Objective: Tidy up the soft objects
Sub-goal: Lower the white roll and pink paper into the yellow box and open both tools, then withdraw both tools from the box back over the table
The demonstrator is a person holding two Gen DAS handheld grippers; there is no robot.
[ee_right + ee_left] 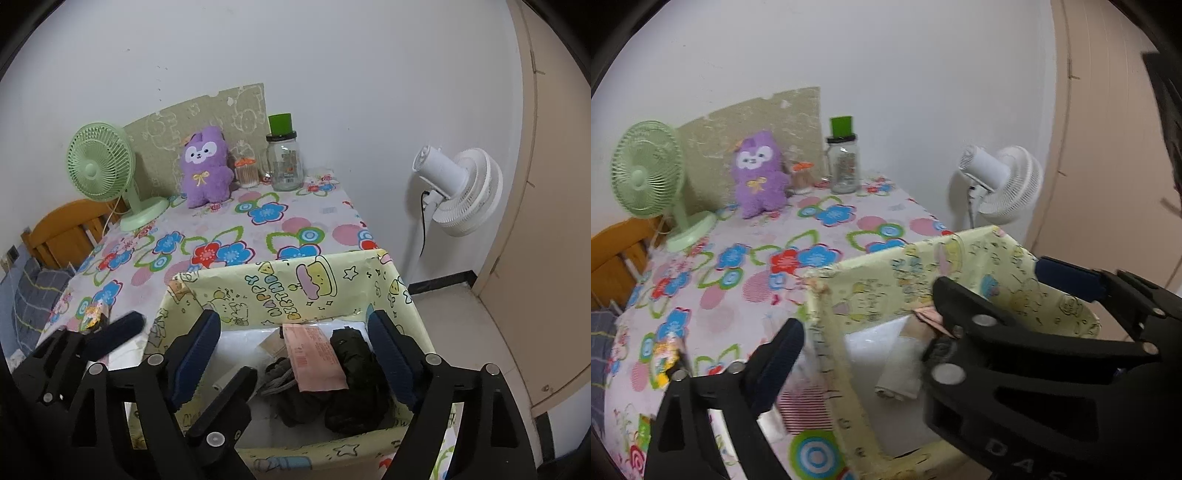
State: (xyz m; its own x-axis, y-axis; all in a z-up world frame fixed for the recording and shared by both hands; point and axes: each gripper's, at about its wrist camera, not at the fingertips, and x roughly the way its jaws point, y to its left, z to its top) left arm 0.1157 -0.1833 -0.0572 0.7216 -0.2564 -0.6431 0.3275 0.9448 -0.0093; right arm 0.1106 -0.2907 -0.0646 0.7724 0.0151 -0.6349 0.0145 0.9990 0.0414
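A pale yellow cartoon-print box (280, 291) stands at the near end of a floral-covered table (258, 229). Inside lie black soft bundles (351, 373), a grey knitted piece (277, 373), a pink packet (316, 358) and a rolled white cloth (897, 376). My right gripper (293, 319) hangs open over the box, above the bundles, with its pads touching nothing. My left gripper (864, 338) is open astride the box's left wall (827, 332), one finger outside and one inside. A purple plush toy (207, 170) sits upright at the table's far end.
At the far end stand a green desk fan (101, 166), a glass jar with a green lid (284, 162) and a small swab jar (247, 173). A small colourful packet (92, 314) lies left of the box. A white floor fan (458, 188) stands right; a wooden chair (62, 229) stands left.
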